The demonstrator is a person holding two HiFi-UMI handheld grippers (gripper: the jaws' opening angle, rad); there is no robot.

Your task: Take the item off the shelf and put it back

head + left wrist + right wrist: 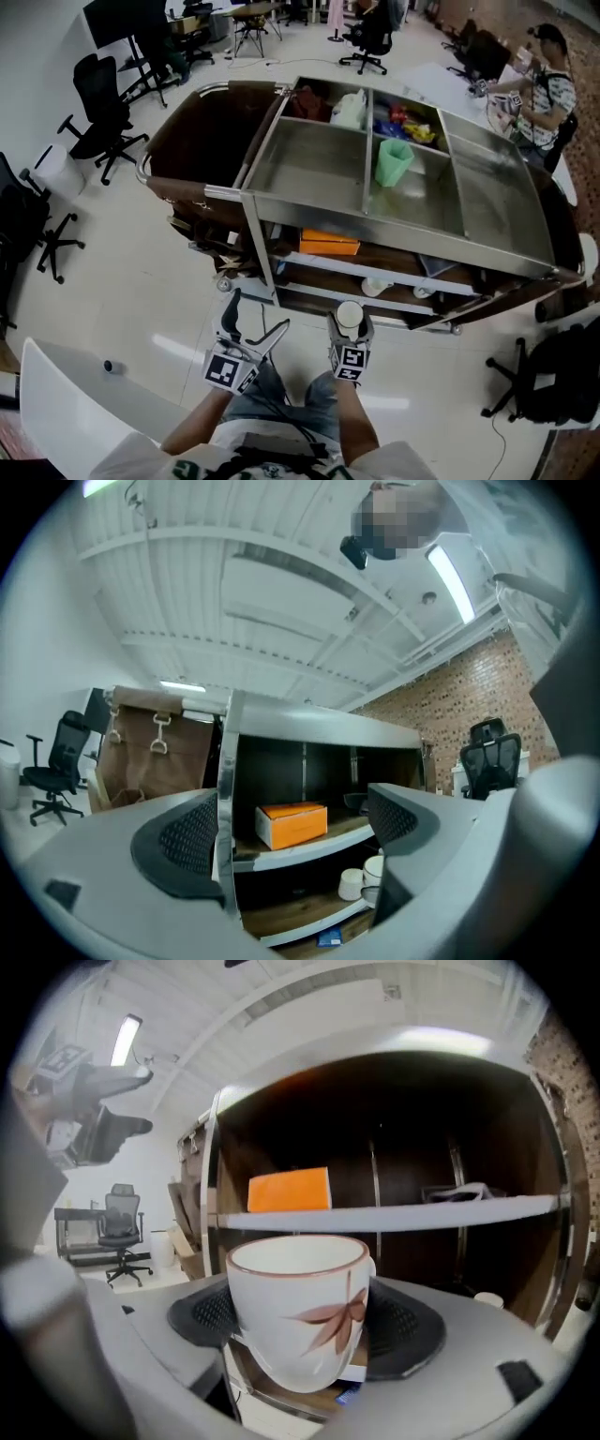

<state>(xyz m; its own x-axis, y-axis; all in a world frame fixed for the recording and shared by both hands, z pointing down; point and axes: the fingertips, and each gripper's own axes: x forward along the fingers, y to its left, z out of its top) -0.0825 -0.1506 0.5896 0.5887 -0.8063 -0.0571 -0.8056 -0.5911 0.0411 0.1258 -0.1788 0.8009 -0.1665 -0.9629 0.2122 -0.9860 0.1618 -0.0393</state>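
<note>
Our right gripper (302,1321) clamps a white cup (281,1293), leaf print visible only in its view; left gripper (291,829) gapes empty.

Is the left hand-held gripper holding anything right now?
No, the left hand-held gripper is open, its jaws apart with nothing gripped, and the orange box lies well beyond them.

Open-plan office w/ black swivel chairs (98,103), desks (251,10), big screen (124,19) on stand, brick wall (450,700) & ceiling strip lights (452,574)
</note>
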